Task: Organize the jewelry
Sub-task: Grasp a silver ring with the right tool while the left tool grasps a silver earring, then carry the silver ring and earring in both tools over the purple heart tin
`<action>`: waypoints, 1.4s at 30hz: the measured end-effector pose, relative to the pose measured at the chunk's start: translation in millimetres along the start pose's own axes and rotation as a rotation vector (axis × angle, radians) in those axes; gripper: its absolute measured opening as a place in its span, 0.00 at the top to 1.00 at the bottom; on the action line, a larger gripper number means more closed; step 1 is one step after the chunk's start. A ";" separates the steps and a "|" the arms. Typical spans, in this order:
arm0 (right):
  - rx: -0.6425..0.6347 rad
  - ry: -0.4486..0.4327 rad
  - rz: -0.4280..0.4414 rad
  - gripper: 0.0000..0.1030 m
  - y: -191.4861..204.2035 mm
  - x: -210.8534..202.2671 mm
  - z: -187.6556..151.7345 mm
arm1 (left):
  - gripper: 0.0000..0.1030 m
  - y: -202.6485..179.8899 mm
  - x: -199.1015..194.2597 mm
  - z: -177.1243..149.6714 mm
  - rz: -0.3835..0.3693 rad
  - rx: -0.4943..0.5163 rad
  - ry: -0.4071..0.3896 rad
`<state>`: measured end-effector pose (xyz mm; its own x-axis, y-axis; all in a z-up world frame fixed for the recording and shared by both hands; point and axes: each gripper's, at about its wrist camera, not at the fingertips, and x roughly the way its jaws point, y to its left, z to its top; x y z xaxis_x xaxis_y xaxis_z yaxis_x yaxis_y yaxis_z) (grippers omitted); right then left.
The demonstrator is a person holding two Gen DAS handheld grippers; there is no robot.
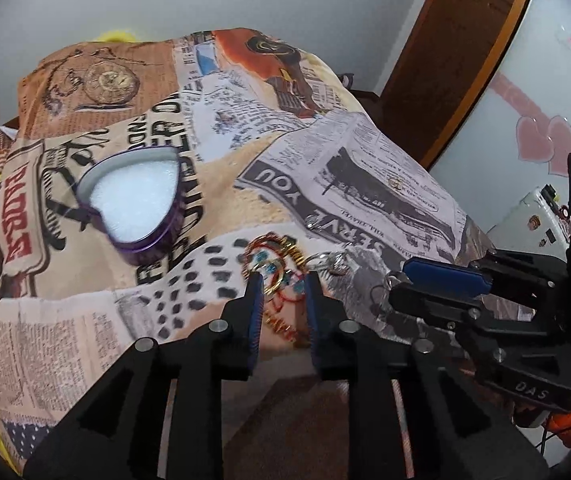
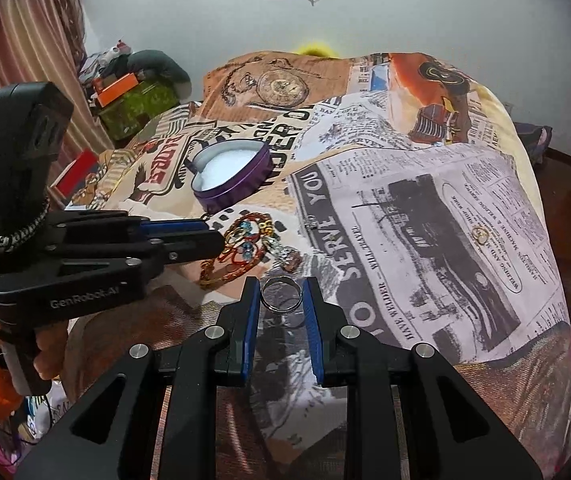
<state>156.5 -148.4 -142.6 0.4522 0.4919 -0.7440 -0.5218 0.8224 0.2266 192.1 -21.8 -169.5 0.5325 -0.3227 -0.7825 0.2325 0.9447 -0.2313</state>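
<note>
Right gripper [image 2: 282, 294] seems to pinch the silver ring [image 2: 280, 294]; left gripper [image 1: 283, 286] parted over the bracelet pile [image 1: 275, 264]; next, carry the ring to the heart tin [image 2: 232, 176].

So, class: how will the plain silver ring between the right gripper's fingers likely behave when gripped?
The plain silver ring looks like rigid metal, so it probably keeps its shape. Its smooth, shiny band may slip on the right gripper. Being round, it could roll if dropped, though the soft printed newspaper-pattern cloth should slow it.

Shiny metal ring [image 2: 281, 294], glossy purple tin [image 2: 232, 178] at eleven o'clock with matt white foam, all on soft printed cloth [image 2: 425, 208].
</note>
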 end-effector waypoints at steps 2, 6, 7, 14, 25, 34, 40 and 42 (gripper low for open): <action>0.004 -0.002 -0.007 0.81 -2.6 -1.0 -2.4 | 0.70 -8.1 4.4 3.4 -0.016 0.016 0.001; 0.017 -0.004 -0.023 0.81 -14.0 -2.5 -6.3 | 0.69 -22.3 12.7 8.5 -0.020 0.050 0.005; 0.022 -0.003 -0.026 0.81 -16.8 -3.2 -7.1 | 0.69 -24.9 15.8 9.8 -0.017 0.058 0.011; 0.066 -0.009 -0.044 0.81 -38.5 -9.8 -11.5 | 0.67 -36.3 32.5 15.3 0.024 0.109 0.046; 0.096 -0.035 -0.048 0.81 -47.3 -19.6 -10.7 | 0.71 -41.0 40.6 13.5 0.081 0.155 0.042; 0.069 -0.062 -0.028 0.81 -33.4 -22.8 2.4 | 0.71 -25.7 15.2 15.1 0.062 0.084 -0.033; 0.030 -0.080 -0.007 0.81 -14.9 -16.8 19.9 | 0.71 -7.1 -13.7 20.4 0.084 0.051 -0.100; 0.008 -0.086 0.002 0.81 -5.9 -12.7 27.7 | 0.71 3.8 -24.4 22.7 0.091 0.030 -0.126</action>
<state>173.9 -151.5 -117.1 0.5121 0.5157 -0.6869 -0.5171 0.8237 0.2329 198.5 -11.6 -138.2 0.6498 -0.2426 -0.7204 0.2016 0.9688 -0.1444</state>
